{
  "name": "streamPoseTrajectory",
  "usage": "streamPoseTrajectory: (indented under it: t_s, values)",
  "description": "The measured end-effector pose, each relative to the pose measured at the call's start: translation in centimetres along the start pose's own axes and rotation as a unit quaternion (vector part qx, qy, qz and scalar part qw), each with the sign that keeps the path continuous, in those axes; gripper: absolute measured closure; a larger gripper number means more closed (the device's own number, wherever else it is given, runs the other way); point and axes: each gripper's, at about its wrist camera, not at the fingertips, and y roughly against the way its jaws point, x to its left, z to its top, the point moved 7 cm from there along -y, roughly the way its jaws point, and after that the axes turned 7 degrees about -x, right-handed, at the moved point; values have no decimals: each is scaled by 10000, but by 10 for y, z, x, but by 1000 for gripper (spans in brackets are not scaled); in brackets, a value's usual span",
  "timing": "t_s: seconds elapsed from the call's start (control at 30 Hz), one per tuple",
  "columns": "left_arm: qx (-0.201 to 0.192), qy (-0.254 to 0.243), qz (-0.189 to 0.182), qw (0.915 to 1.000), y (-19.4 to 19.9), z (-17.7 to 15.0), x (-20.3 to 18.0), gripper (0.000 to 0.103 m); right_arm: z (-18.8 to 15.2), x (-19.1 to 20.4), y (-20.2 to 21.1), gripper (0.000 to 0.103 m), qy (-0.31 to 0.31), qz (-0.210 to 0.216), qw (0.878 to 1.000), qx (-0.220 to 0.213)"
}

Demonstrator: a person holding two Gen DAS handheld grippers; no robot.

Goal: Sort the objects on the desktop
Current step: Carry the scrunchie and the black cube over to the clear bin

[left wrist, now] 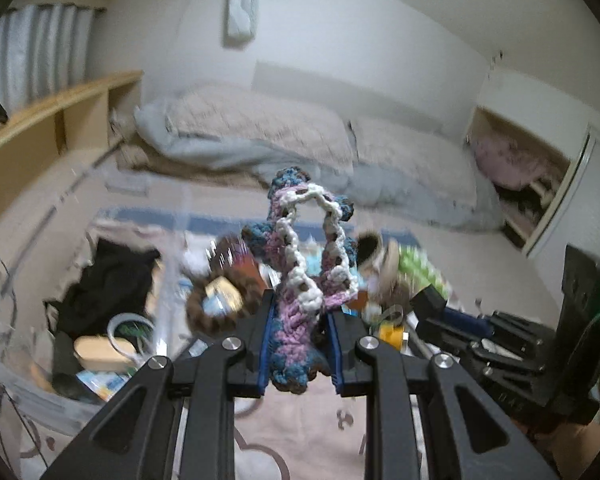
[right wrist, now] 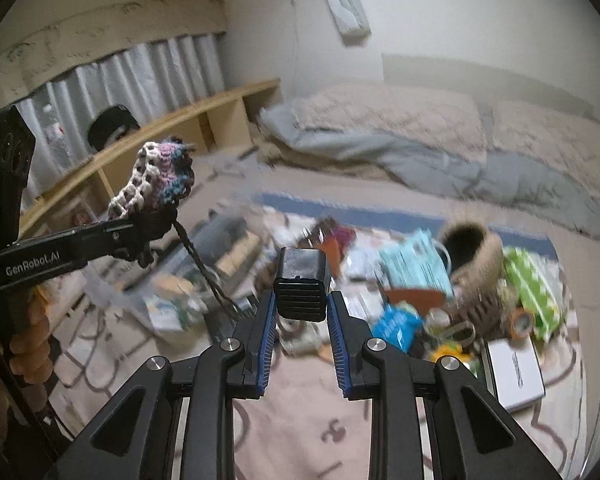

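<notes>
Your left claw [left wrist: 298,344] grips a pink-blue crocheted piece [left wrist: 300,264] at frame centre, lifted above the floor; your right claw [right wrist: 301,320] clamps a small black box [right wrist: 302,286] at centre. Below them lies a pale patterned rug [right wrist: 300,420]; beyond it, a clutter pile [right wrist: 412,280] at mid frame. Farther back, bedding [right wrist: 400,136] lies along the wall, and a wooden shelf [right wrist: 204,116] stands at upper left.

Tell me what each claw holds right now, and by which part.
The left claw clamps the crocheted piece near its lower end, its white loop standing free above. The right claw grips the black ribbed block by its near end.
</notes>
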Motion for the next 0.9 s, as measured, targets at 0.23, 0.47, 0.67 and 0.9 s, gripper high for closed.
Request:
streamPoseTrajectory:
  t_s: [0.23, 0.47, 0.67, 0.9]
  values:
    - [-874, 82, 167, 9960, 48, 63, 20, 80, 69, 36, 16, 77, 16, 344, 9965, -756]
    - [-1423, 269, 691, 9870, 77, 87, 70, 80, 90, 63, 21, 77, -90, 816, 9921, -947]
    - [-1522, 482, 1076, 9813, 72, 87, 118, 80, 85, 85, 1, 76, 117, 924, 9921, -836]
    - [-843, 623, 1300, 9860, 24, 55, 153, 80, 76, 104, -19, 77, 246, 1016, 9926, -616]
